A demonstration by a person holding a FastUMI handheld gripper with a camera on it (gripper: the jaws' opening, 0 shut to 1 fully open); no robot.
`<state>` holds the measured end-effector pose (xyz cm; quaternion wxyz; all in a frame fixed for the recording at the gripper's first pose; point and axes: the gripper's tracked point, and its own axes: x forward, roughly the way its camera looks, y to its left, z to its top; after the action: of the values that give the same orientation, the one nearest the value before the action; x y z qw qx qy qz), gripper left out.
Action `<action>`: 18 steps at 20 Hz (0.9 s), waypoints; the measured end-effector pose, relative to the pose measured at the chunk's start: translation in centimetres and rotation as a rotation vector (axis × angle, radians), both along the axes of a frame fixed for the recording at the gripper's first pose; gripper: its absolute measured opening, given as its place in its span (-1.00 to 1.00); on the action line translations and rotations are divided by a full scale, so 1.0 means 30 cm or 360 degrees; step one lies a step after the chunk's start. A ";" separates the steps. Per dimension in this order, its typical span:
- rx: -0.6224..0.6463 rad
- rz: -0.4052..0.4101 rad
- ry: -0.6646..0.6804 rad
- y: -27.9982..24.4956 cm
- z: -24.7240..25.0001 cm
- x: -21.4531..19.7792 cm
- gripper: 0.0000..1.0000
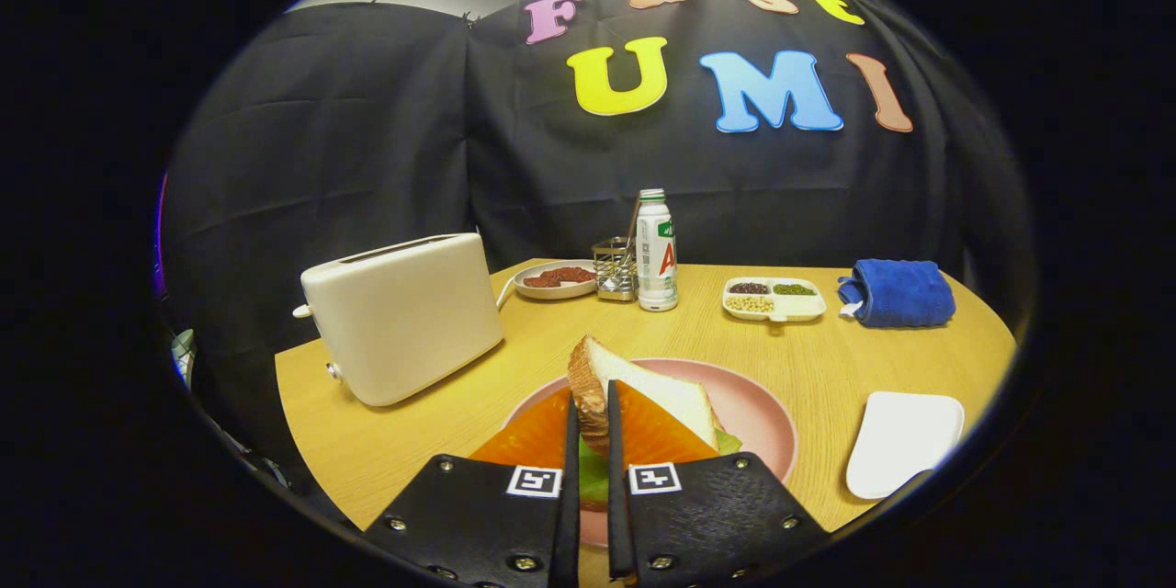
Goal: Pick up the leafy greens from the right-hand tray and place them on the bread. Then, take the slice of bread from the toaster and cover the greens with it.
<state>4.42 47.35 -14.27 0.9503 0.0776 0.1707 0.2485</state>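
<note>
We are pinching a slice of bread (pixel 643 386) between the two fingers of the hand-held gripper (pixel 590 441), holding it tilted over the pink plate (pixel 758 418). Leafy greens (pixel 593 476) are lying on the plate beneath it, partly hidden by the fingers. The white toaster (pixel 402 317) is standing on the bench (pixel 827 358) to the left, and an empty white tray (pixel 902 441) is sitting near on the right. Farther back, a bottle (pixel 656 250) and a folded blue towel (pixel 898 293) are resting.

gripper (pixel 590 427) clamping bread slice (pixel 643 386), above greens (pixel 595 473), pink plate (pixel 763 423)
</note>
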 end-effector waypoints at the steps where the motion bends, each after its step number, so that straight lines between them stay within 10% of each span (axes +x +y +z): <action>1: -0.0006 0.0012 0.0011 0.007 -0.010 -0.002 -0.75; 3: -0.0005 0.0050 0.0037 0.027 -0.030 -0.015 -0.75; 9: -0.0031 0.0090 0.0103 0.048 -0.061 -0.030 0.08; 18: 0.0038 -0.0015 0.0025 -0.025 0.001 0.002 0.18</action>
<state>4.49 46.59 -14.24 0.9491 0.0917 0.1747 0.2454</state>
